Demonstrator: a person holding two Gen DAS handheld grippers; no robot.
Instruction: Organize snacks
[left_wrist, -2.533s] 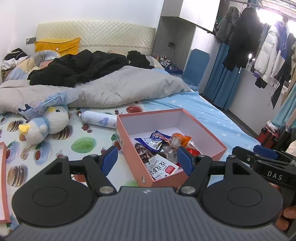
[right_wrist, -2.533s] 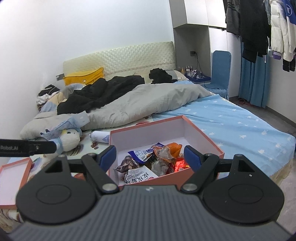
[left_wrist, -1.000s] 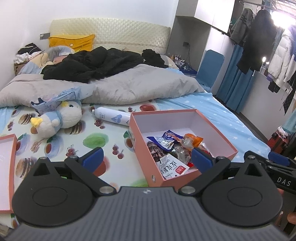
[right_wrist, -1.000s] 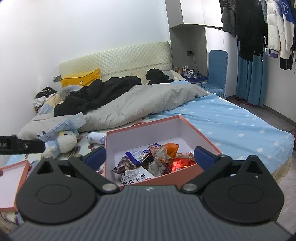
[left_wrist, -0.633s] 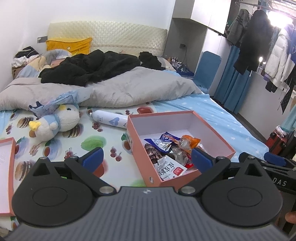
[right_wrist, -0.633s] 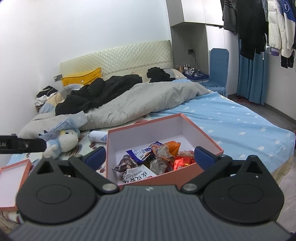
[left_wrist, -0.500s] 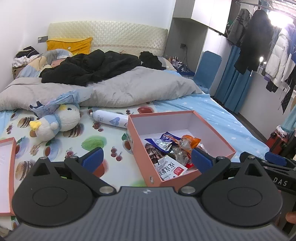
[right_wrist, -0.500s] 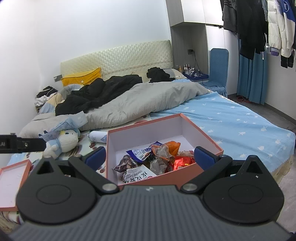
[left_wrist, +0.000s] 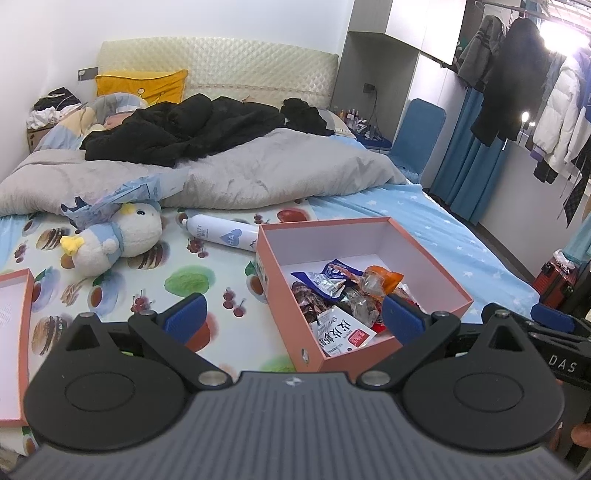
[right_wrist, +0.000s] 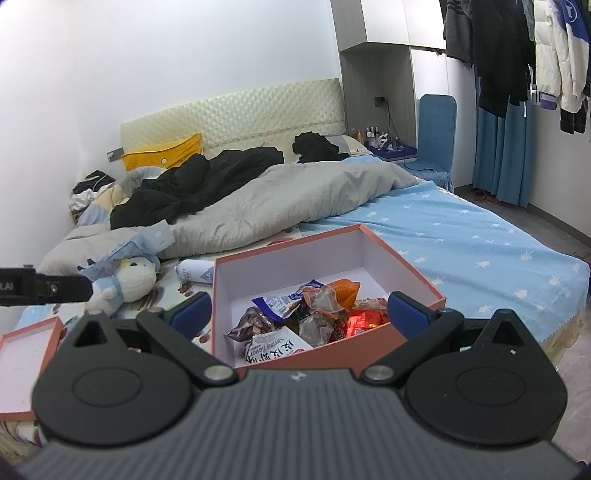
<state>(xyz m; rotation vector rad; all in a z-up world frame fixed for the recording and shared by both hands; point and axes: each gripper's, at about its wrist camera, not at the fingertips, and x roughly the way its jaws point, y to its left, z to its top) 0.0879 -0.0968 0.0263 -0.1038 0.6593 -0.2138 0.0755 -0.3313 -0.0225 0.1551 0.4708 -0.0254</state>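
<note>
On the bed (left_wrist: 424, 206), as seen from the left wrist, an open pink box (left_wrist: 436, 266) is set at the 5 o'clock side of the patterned sheet, its walls serving to keep the snack packets (left_wrist: 343, 291) gathered in one heap. The packets are piled toward the near corner, a white packet with red print (left_wrist: 341, 332) lying uppermost. The left gripper (left_wrist: 291, 314) is held wide open and empty above the near wall of the box, presumably so that a packet can be reached. A white bottle (left_wrist: 221, 232) lies just beyond the box at 11 o'clock, and a plush bird (left_wrist: 114, 240) rests well apart at 9 o'clock. The box lid (left_wrist: 14, 325) is laid aside at the left edge, leaving the box accessible.

From the right wrist, the same pink box (right_wrist: 406, 269) is centred between the fingers. The right gripper (right_wrist: 299, 308) is likewise spread open and holds nothing, poised over the near rim. The snack packets (right_wrist: 314, 310) occupy the near half of the box; the far half is bare. The plush bird (right_wrist: 125, 280) is seen at 9 o'clock, the lid (right_wrist: 26, 350) at 8 o'clock.
</note>
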